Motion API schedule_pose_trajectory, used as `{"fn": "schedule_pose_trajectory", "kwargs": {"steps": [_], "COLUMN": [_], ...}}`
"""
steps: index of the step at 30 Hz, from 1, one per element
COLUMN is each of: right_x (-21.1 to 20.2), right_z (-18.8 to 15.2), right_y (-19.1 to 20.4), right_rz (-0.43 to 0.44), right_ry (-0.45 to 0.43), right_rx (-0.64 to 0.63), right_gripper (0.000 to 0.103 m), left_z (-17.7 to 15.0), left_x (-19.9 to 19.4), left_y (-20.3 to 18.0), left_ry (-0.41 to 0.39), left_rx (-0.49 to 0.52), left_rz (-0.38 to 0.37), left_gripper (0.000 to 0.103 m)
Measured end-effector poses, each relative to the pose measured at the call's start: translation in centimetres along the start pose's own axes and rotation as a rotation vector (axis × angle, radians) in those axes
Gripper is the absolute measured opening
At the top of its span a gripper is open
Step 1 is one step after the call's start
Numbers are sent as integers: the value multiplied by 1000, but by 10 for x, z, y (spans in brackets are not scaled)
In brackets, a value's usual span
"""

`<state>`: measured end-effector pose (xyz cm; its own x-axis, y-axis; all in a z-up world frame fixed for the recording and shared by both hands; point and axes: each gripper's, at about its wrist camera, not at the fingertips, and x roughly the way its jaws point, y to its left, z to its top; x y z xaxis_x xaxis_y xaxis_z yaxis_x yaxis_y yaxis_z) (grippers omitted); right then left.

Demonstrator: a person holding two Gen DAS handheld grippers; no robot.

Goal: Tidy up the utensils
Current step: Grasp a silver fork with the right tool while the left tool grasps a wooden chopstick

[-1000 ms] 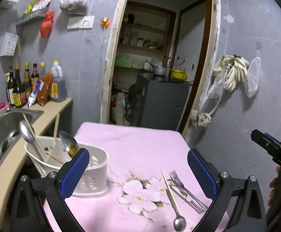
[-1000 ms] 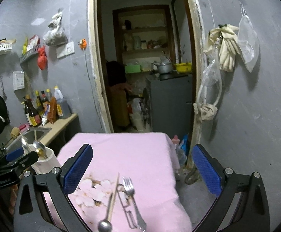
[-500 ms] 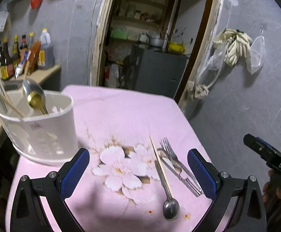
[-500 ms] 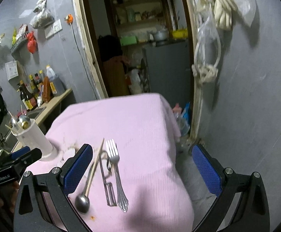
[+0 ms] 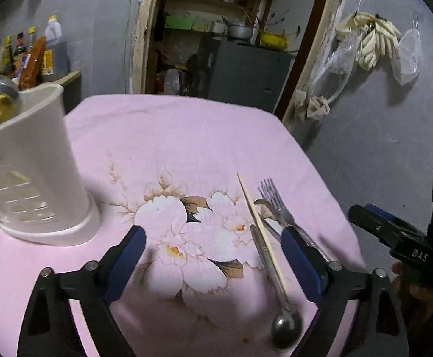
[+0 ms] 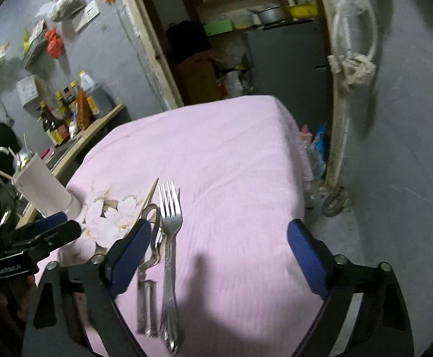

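Lower centre of both views: fork (image 6: 170, 255), peeler (image 6: 146, 270), spoon (image 5: 279, 306) and chopstick (image 5: 259, 226) lie bunched on the pink cloth-covered bench (image 5: 186, 136). Left gripper (image 5: 213, 263) and right gripper (image 6: 219, 255) wide, empty, jaws just narrowing. Thin slick metal lies flat: straddle one handle, pinch low. White slotted plastic holder (image 5: 37, 160) stands at left.

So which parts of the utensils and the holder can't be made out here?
- Fork: handle hidden behind the left hand-held gripper finger, left wrist view.
- Spoon: bowl hidden by the right hand-held gripper, right wrist view.
- White holder: cut off by the left edge; contents mostly unseen.
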<state>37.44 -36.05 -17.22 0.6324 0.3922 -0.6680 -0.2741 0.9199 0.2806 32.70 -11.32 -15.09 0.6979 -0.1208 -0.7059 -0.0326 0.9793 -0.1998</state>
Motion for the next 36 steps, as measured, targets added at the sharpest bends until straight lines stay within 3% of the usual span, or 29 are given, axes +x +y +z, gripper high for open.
{"fn": "schedule_pose_trajectory", "kwargs": {"steps": [8, 10, 15, 20, 25, 28, 30, 36], "right_x": [40, 50, 60, 69, 73, 77, 80, 88], "right_z": [7, 9, 14, 22, 25, 29, 32, 36], "right_y": [0, 5, 12, 14, 17, 19, 21, 33], "right_rz": [113, 134, 139, 152, 181, 195, 207, 245], "right_ry": [101, 137, 134, 145, 154, 157, 163, 190], "right_rx": [-45, -53, -86, -97, -119, -130, -140, -198], "right_gripper": [44, 43, 40, 36, 34, 34, 34, 34], "left_z": [7, 7, 12, 16, 19, 22, 25, 23], "left_x": [34, 41, 51, 58, 71, 72, 75, 73], "left_y": [3, 2, -5, -13, -21, -17, -14, -7], "left_ry": [51, 59, 71, 100, 144, 145, 145, 142], "left_rx": [17, 21, 46, 64, 93, 60, 39, 8], "left_rz": [-70, -90, -138, -180, -174, -168, -155, -150], "left_gripper": [63, 57, 45, 40, 33, 30, 22, 18]}}
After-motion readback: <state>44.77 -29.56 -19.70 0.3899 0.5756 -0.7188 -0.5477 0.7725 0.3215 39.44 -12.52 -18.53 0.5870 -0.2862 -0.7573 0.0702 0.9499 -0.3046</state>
